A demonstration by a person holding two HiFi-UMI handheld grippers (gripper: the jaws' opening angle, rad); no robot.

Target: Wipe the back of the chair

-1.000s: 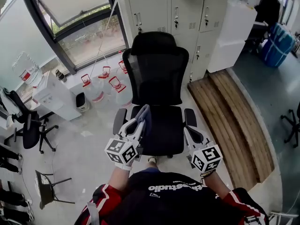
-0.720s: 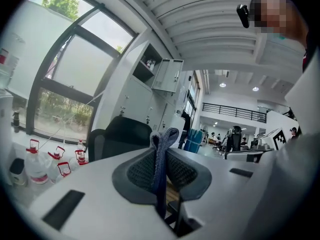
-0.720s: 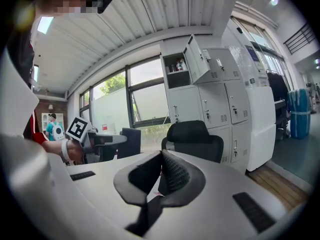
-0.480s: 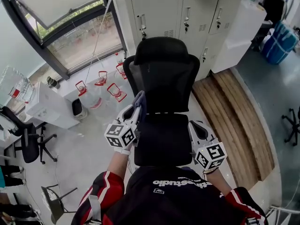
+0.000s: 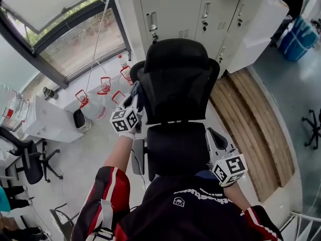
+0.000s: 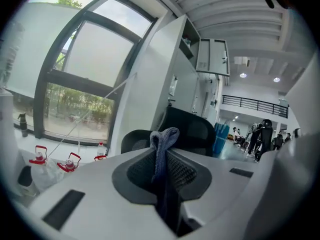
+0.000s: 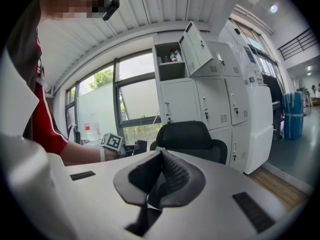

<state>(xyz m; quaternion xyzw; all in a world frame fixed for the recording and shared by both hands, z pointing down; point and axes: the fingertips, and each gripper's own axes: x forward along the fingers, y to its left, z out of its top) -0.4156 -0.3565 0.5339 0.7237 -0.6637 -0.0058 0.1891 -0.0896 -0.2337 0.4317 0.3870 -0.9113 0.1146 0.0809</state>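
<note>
- Head view is showing the chair [image 5: 175,84] standing right in front of me, seat nearest my body. Its mesh back is rising upright behind the seat, long axis vertical, with the one headrest [image 5: 175,51] on top, towards the lockers [image 5: 200,9].
- I am holding my left gripper [image 5: 135,95] up at the left edge of the chair's back. Its jaws are pinching a grey-blue cloth [image 6: 161,149], which is sticking up past the tips.
- I cannot tell whether the cloth is touching the mesh or hanging just beside it.
- I am keeping my right gripper [image 7: 161,156] low, beside the chair's right armrest [image 5: 216,137]. Its jaws are pressed together with nothing between them.
- Two armrests are showing, one on each side of the seat.
- At least three clear jugs with red handles [image 5: 103,87] are sitting on the floor to the chair's left, under the window [image 5: 60,29].
- One wooden platform [image 5: 256,119] is lying along the floor to the chair's right.
- One second office chair [image 5: 30,159] is standing well apart at the far left.
- Nothing is standing between the cloth and the chair's back.
</note>
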